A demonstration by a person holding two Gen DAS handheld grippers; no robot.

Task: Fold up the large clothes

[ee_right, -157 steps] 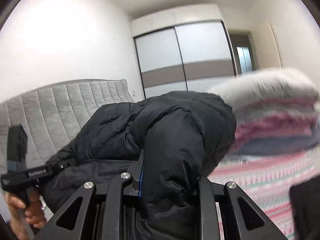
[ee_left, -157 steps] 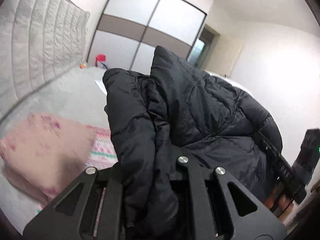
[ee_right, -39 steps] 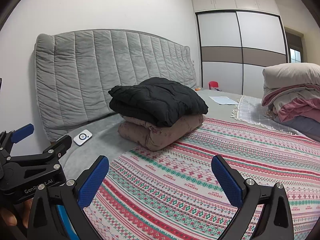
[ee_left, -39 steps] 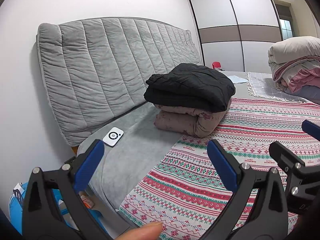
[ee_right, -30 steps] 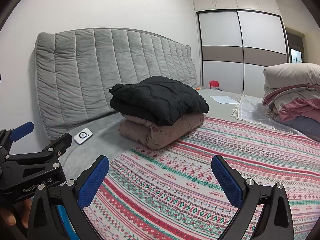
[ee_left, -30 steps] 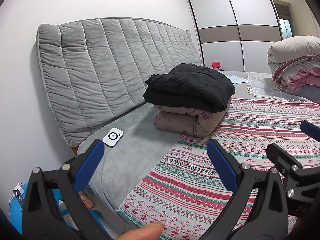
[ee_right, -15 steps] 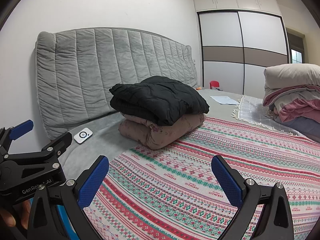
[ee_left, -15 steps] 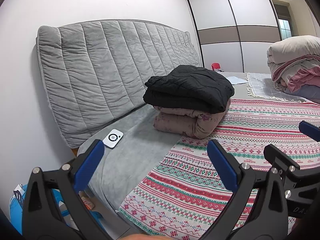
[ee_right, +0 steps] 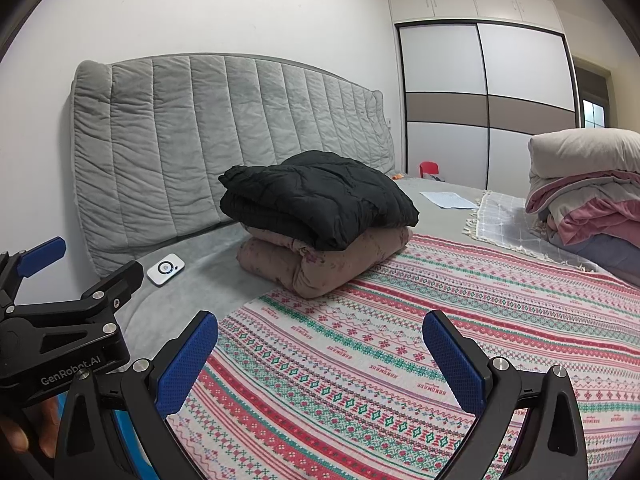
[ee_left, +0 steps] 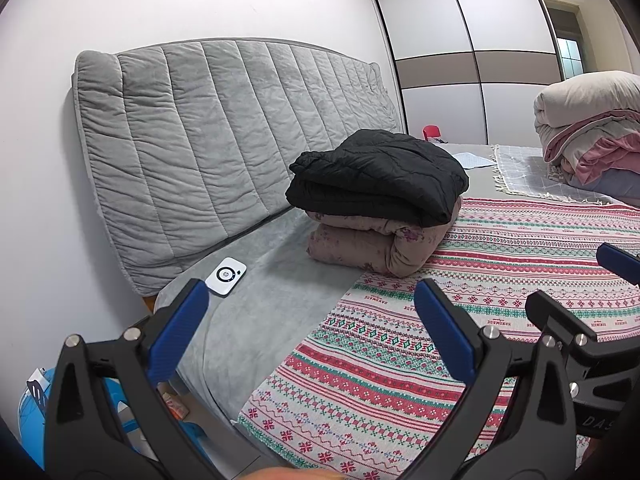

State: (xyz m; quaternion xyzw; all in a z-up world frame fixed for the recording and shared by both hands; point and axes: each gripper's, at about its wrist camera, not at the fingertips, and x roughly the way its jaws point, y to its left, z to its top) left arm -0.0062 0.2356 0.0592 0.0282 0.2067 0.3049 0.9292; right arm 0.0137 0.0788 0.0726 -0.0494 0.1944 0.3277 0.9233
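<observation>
The black puffer jacket [ee_left: 380, 176] lies folded into a compact bundle on top of a folded pinkish floral quilt [ee_left: 372, 244], the two stacked on the bed near the grey padded headboard [ee_left: 208, 136]; in the right wrist view the same stack sits at the edge of the striped patterned bedspread [ee_right: 420, 356], the jacket [ee_right: 316, 204] resting squarely on the quilt [ee_right: 320, 264]; nothing touches it.

The left gripper [ee_left: 312, 332] hovers near the bed's corner with its jaws spread wide and nothing between the blue pads; the right gripper [ee_right: 324, 356] is likewise wide apart and empty, well away from the stack; each gripper shows at the margin of the other's view.

Judging from this, the jacket's fold looks finished and the garment set down; its edges appear tucked under, with no sleeve trailing, though the far side of the bundle is hidden, so a loose flap there cannot be ruled out. What may remain is another garment: a pile of bedding or clothes [ee_left: 592, 136] in cream, pink and grey sits at the far right of the bed, but whether it belongs to the task cannot be told. A small white device [ee_left: 226, 276] lies on the grey sheet [ee_left: 264, 320] beside the headboard, clear of the folded stack.
</observation>
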